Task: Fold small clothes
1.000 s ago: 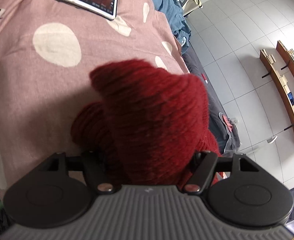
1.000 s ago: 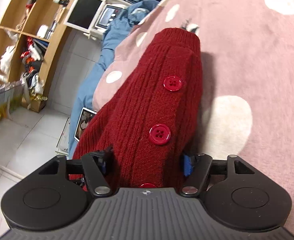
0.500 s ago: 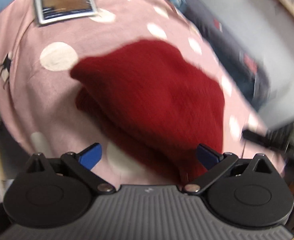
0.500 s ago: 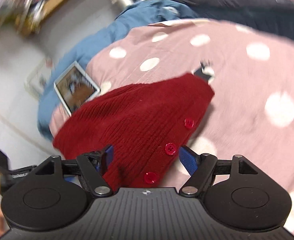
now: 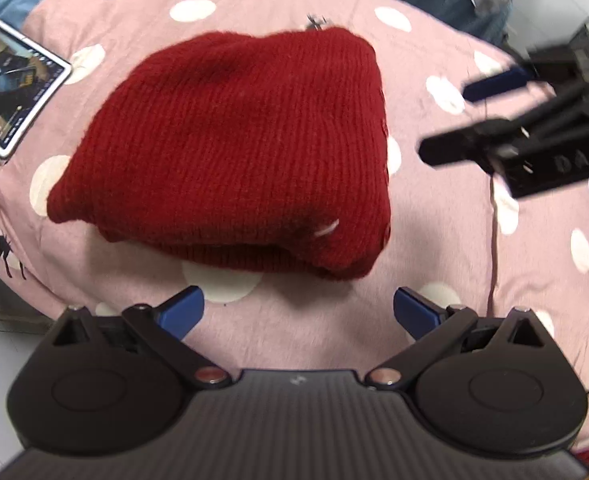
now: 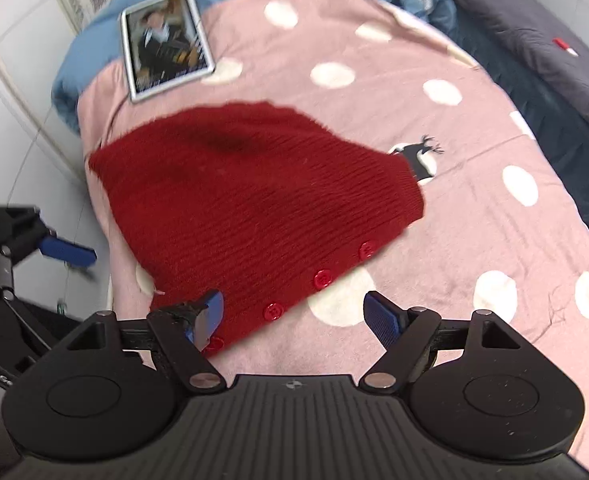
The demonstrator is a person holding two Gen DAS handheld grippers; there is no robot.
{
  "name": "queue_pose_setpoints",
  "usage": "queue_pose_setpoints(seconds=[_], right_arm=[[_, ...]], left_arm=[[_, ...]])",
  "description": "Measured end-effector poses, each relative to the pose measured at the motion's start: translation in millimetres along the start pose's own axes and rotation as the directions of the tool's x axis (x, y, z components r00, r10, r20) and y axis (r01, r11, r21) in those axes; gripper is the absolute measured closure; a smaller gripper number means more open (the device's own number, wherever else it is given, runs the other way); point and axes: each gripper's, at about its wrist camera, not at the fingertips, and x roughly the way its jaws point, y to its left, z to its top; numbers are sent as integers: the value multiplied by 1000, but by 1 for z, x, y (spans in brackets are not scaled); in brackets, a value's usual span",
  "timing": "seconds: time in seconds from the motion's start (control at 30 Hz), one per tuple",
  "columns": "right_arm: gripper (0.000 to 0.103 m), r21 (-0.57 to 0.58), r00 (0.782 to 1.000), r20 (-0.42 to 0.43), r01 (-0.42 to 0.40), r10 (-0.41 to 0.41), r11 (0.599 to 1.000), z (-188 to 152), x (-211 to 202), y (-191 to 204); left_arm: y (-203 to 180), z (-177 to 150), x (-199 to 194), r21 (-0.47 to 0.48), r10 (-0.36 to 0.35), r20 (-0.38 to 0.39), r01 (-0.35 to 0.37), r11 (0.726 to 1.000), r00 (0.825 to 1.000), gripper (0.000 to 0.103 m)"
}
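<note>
At the far left of the left wrist view a tablet (image 5: 14,86) with a lit screen lies on the pink polka-dot blanket (image 5: 454,240), its corner near a white dot. Just right of it, in the middle, the red knitted cardigan (image 5: 230,148) lies folded into a compact bundle, resting flat on the blanket with a small white tag showing near its lower right edge. Below the bundle the left gripper (image 5: 298,312) hangs above the blanket with its 2 blue pads spread wide and nothing between them; the cardigan lies just beyond the fingertips, not touched. At the right edge the right gripper (image 5: 478,120) reaches in, blurred, its fingers apart and clear of the knit.

In the right wrist view the left gripper (image 6: 54,256) shows at the far left, off the blanket's edge. The cardigan (image 6: 254,208) fills the centre, a row of 4 red buttons (image 6: 322,279) along its lower right edge. The right gripper (image 6: 294,314) has its pads wide apart and empty; its left pad overlaps the cardigan's lower corner in the picture, and contact cannot be told. Behind, the tablet (image 6: 166,40) rests where the blanket meets blue bedding (image 6: 94,64).
</note>
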Motion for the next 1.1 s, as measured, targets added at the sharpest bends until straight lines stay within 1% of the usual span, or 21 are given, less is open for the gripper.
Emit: queue_pose_setpoints(seconds=[0.1, 0.17, 0.27, 0.43, 0.6, 0.8, 1.1], right_arm=[[0, -78, 997, -82, -2, -4, 997, 9, 8, 11], [0, -115, 993, -117, 10, -23, 993, 14, 11, 16], [0, -142, 991, -128, 22, -40, 990, 20, 12, 21], [0, -167, 987, -152, 23, -49, 986, 22, 14, 22], [0, -167, 984, -168, 34, -62, 985, 25, 17, 20], [0, -199, 979, -193, 27, -66, 980, 27, 21, 24], [0, -226, 979, -194, 19, -64, 974, 31, 19, 30]], left_arm=[[3, 3, 2, 33, -30, -49, 32, 999, 998, 0], [6, 3, 1, 47, -40, -54, 42, 998, 998, 0], [9, 6, 0, 60, -85, -55, 88, 994, 995, 0], [9, 16, 0, 163, -139, -87, 152, 975, 986, 0], [16, 26, -3, 199, -100, -92, 116, 973, 991, 0], [19, 27, 4, 228, -93, -105, 115, 967, 990, 0], [21, 26, 1, 226, -88, -91, 107, 968, 992, 0]])
